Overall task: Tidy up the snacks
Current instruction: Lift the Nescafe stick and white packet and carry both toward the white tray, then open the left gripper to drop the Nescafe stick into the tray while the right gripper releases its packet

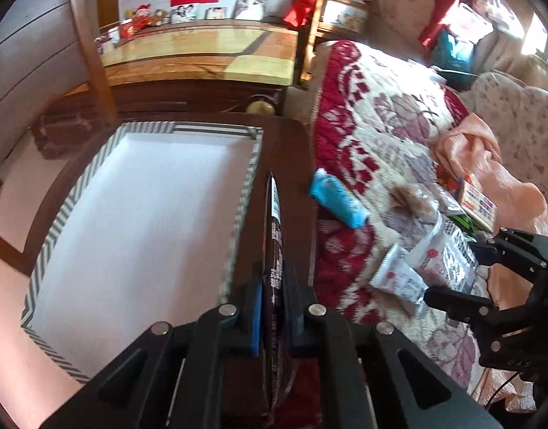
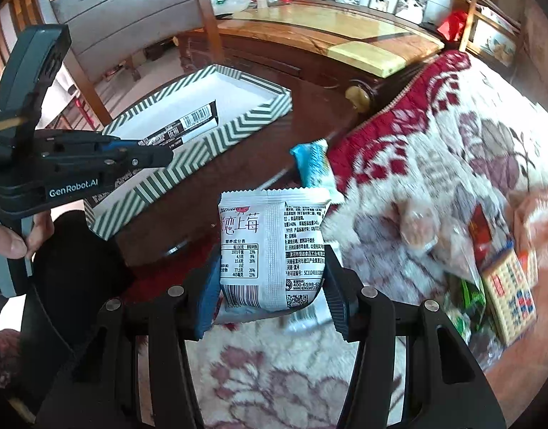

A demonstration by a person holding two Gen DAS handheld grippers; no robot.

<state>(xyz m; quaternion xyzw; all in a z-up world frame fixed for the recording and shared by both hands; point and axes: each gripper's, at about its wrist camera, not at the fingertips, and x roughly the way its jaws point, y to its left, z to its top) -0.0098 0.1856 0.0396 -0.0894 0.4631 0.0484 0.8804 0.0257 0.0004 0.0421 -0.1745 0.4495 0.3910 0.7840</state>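
My left gripper is shut on a long dark snack bar, held edge-on beside the right wall of a striped box with a white floor. The right wrist view shows the left gripper holding the bar over the box. My right gripper is shut on a white snack packet with printed text, lifted above the quilt. The left wrist view shows the right gripper with the packet. A blue packet lies at the quilt's edge.
The box sits on a dark wooden table. A red and cream quilt holds a pile of snacks, including a yellow cracker pack. A wooden sideboard stands behind.
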